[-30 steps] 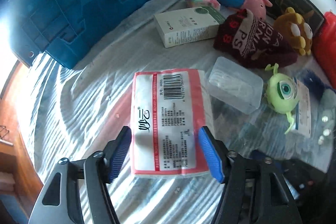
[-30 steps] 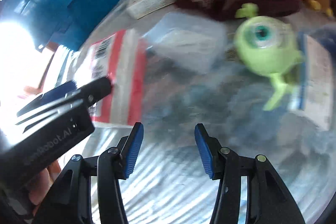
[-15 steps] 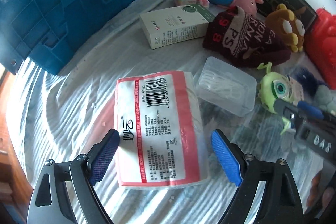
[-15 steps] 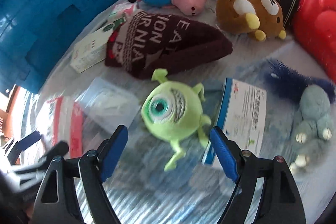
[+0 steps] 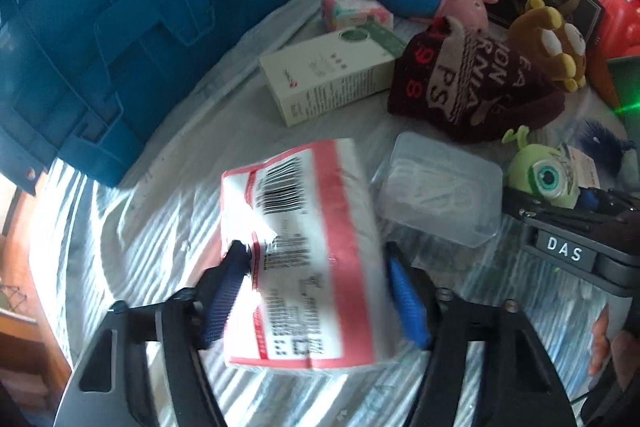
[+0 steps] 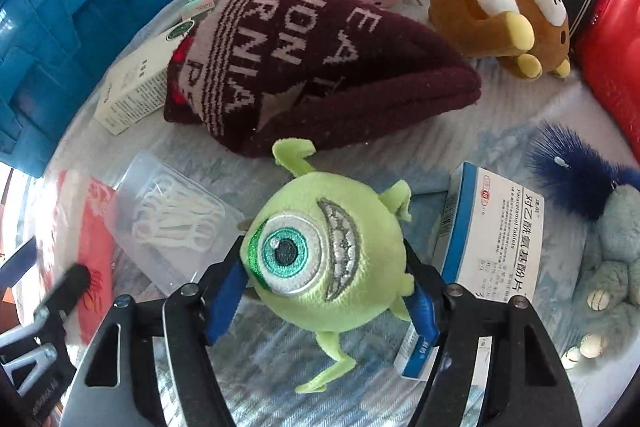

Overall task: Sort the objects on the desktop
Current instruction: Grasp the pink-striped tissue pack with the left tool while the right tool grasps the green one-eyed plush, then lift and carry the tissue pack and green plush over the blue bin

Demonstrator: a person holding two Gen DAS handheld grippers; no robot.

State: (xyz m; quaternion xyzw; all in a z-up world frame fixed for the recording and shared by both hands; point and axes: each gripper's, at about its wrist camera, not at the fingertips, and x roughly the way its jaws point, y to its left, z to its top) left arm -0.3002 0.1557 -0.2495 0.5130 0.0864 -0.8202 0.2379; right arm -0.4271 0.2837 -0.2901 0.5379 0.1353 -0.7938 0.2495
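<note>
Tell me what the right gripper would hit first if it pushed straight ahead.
The green one-eyed plush already sits between the right gripper's fingers, so it meets that first. Beyond it, probably the maroon knit hat, though depth is hard to judge.

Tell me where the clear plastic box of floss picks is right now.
In the right wrist view the clear box lies low left, between the red-and-white tissue pack and the green one-eyed plush, just below the maroon knit hat.
</note>
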